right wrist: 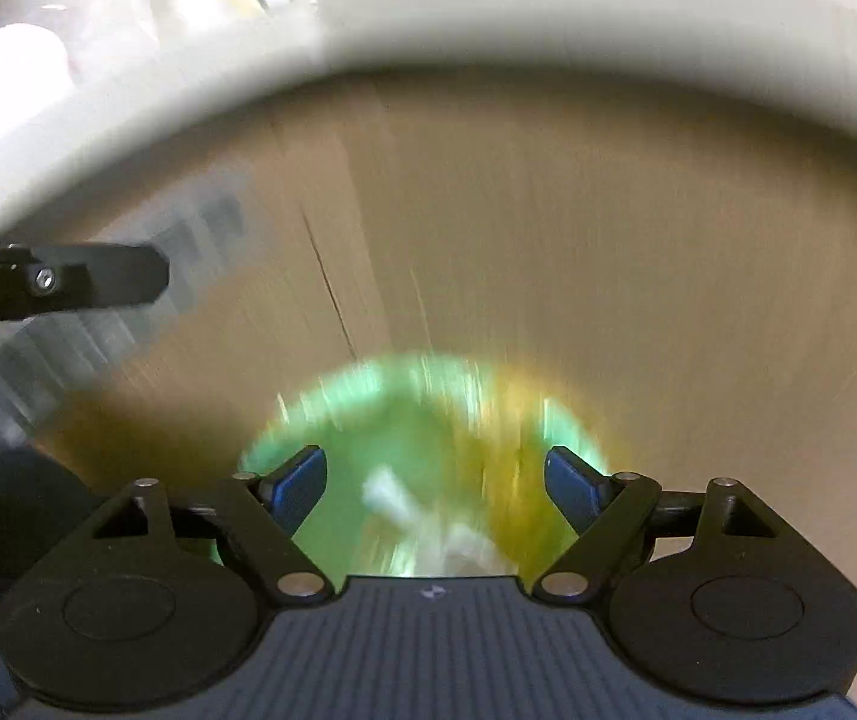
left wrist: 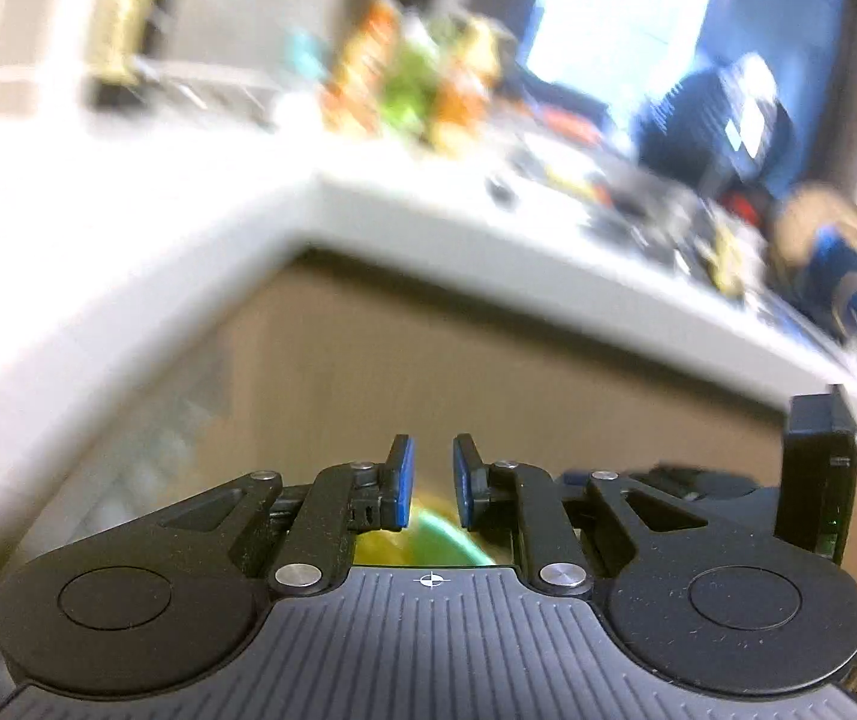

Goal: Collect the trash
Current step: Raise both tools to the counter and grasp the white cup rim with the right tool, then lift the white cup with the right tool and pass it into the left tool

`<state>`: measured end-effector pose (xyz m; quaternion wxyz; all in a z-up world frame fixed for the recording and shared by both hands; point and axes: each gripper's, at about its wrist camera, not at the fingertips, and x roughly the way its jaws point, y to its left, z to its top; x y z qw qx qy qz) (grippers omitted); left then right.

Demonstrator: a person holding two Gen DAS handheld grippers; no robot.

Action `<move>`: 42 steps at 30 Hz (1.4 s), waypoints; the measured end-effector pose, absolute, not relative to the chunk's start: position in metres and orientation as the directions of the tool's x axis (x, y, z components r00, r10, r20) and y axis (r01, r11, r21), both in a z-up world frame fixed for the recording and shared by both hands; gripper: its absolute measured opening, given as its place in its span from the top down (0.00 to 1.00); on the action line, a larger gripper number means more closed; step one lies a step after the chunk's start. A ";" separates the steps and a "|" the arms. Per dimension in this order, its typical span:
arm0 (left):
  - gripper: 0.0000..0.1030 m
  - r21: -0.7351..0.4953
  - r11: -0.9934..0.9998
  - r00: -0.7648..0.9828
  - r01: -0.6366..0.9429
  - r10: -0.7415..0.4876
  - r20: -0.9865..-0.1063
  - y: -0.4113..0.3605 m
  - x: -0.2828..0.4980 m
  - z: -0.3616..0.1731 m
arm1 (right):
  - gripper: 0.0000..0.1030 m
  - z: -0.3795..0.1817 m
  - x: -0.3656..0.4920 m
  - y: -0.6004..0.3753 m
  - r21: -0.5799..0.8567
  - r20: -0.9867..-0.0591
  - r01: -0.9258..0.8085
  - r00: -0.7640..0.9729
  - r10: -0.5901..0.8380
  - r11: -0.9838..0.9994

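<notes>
Both views are blurred by motion. A green trash bin (right wrist: 422, 456) with pale crumpled trash (right wrist: 422, 516) inside sits below my right gripper (right wrist: 435, 483), which is open and empty above it. My left gripper (left wrist: 433, 483) has its blue pads a narrow gap apart with nothing between them; a sliver of the green bin (left wrist: 428, 540) shows under it. Part of the left gripper (right wrist: 68, 285) shows at the left of the right wrist view.
A white countertop (left wrist: 248, 228) runs above a tan cabinet front (left wrist: 428, 360). On it stand colourful packages (left wrist: 416, 78) and cluttered items (left wrist: 698, 228) at the right. The counter edge (right wrist: 428, 18) curves over the bin.
</notes>
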<state>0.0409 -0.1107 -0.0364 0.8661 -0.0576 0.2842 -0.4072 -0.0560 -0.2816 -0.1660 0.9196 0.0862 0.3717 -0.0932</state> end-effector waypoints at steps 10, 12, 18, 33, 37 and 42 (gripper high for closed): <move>0.83 -0.091 0.930 0.786 0.357 -0.352 -0.508 0.016 0.062 0.059 | 0.16 0.008 0.056 -0.233 -0.073 -0.536 0.000 0.843 -0.039 0.997; 0.83 -0.072 0.959 0.803 0.273 -0.269 -0.531 0.037 0.075 0.059 | 0.16 0.019 0.090 -0.208 -0.087 -0.539 -0.093 0.842 0.032 0.992; 0.83 -0.039 0.982 0.800 0.186 -0.174 -0.574 0.074 0.102 0.056 | 0.14 0.019 0.190 -0.131 -0.064 -0.555 -0.287 0.806 0.205 0.956; 0.83 -0.041 0.983 0.802 0.181 -0.172 -0.572 0.111 0.105 0.057 | 0.89 -0.028 0.350 -0.075 0.377 -0.655 -0.198 0.634 0.412 0.905; 0.83 -0.057 0.977 0.815 0.206 -0.204 -0.543 0.110 0.102 0.058 | 0.92 0.008 0.303 -0.081 0.407 -0.608 -0.271 0.632 0.480 0.872; 0.82 -0.064 0.968 0.840 0.243 -0.243 -0.484 0.105 0.089 0.064 | 0.93 0.049 0.247 -0.092 0.401 -0.626 -0.311 0.593 0.506 0.862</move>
